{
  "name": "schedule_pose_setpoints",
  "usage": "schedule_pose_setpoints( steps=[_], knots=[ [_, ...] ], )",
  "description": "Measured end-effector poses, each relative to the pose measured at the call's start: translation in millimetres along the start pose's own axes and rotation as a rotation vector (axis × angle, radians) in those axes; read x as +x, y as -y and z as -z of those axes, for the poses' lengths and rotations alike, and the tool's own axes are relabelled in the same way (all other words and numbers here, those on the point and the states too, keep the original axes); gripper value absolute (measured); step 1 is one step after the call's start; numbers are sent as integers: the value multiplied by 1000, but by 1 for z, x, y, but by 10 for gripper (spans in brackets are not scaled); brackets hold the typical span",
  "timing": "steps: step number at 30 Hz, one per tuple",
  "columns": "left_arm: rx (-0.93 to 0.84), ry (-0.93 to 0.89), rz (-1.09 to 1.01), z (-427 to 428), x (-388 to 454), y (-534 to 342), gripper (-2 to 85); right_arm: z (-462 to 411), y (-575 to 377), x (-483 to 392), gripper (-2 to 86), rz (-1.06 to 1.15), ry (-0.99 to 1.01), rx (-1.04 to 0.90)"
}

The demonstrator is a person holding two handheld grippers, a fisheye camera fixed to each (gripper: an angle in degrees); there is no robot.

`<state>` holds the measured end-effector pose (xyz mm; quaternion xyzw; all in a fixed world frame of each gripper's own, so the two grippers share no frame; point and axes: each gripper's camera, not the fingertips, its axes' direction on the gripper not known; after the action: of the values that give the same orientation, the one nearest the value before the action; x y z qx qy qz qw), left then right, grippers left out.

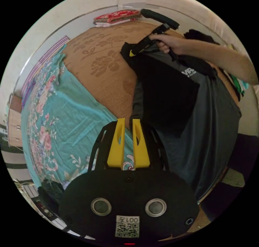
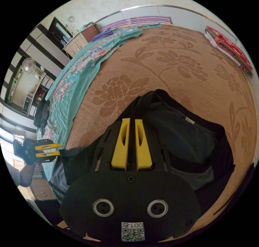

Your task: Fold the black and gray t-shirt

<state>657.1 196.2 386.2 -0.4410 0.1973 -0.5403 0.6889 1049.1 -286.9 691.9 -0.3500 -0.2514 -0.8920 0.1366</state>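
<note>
The black and gray t-shirt (image 1: 175, 96) hangs stretched over a brown flowered mat (image 1: 108, 69). In the left gripper view my left gripper (image 1: 129, 119) has its yellow jaws close together on the shirt's lower edge. A hand holds my right gripper (image 1: 132, 52) farther off, shut on the shirt's upper corner. In the right gripper view my right gripper (image 2: 132, 119) pinches black cloth beside the collar, and the t-shirt (image 2: 188, 134) sags onto the mat behind it. The left gripper (image 2: 60, 149) is at the far left, gripping the shirt's other end.
A teal flowered sheet (image 1: 67, 109) covers one side of the bed beside the mat (image 2: 175, 63). Folded red bedding (image 2: 229, 50) lies at the mat's far edge. A wooden cabinet (image 2: 81, 39) and a fan (image 2: 27, 67) stand beyond the bed.
</note>
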Motion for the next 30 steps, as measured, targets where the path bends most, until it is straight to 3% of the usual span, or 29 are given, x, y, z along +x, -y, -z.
schedule_pose_setpoints(
  steps=[9, 11, 18, 24, 27, 30],
  knots=[
    [73, -283, 391, -11, -80, -46, -4, 2, 38, 5, 63, 33, 40, -71],
    [90, -285, 379, -11, -86, -51, 4, -2, 48, 3, 77, 60, 50, -118],
    [56, -128, 38, -12, -85, -50, 43, -9, 61, -3, 86, 81, -22, -126],
    [46, 27, -180, -22, -99, -55, 20, -42, 75, 10, 36, 10, -67, -172],
    [117, -44, -128, -21, -123, -64, -4, -42, 69, 10, 20, 3, -84, -126],
    [133, -208, 92, -30, -164, -81, -8, -41, 61, 14, 13, -40, -79, -80]
  ],
)
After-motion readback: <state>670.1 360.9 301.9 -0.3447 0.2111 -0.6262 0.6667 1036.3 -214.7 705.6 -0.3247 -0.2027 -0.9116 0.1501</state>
